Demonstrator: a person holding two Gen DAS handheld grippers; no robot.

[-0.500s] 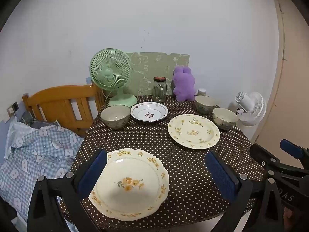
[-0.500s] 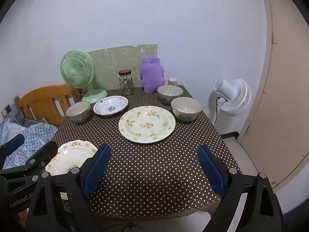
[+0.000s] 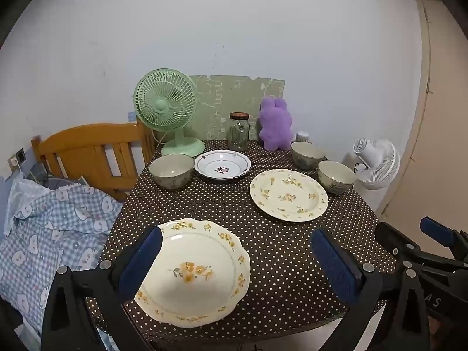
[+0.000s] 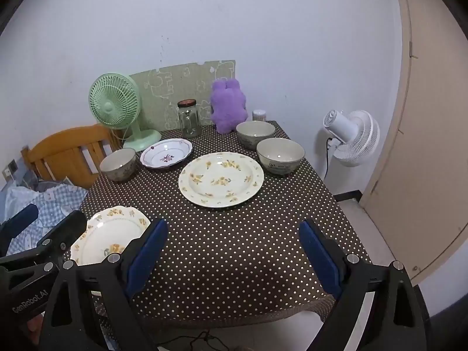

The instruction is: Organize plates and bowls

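On the dotted brown table point(image 3: 280, 251) lie a scalloped yellow-flower plate point(image 3: 196, 269) at the front left, a round yellow-flower plate point(image 3: 288, 194) at the middle right, and a white plate with a red flower point(image 3: 223, 164) at the back. Three grey-green bowls stand there: one at the left point(image 3: 171, 171), two at the right point(image 3: 336, 176) point(image 3: 307, 155). My left gripper point(image 3: 237, 266) is open, hovering over the scalloped plate's near side. My right gripper point(image 4: 231, 251) is open above the table's front edge, empty. The scalloped plate point(image 4: 111, 234) and round plate point(image 4: 220, 179) also show in the right wrist view.
At the back stand a green fan point(image 3: 166, 111), a glass jar point(image 3: 239, 131), a purple plush toy point(image 3: 276, 124) and a small white container point(image 3: 302, 137). A wooden bed frame point(image 3: 87, 152) with checked bedding point(image 3: 52, 228) is left; a white fan point(image 4: 351, 137) and door point(image 4: 433, 117) are right.
Nothing has visibly moved; both grippers hold nearly the same places, still open.
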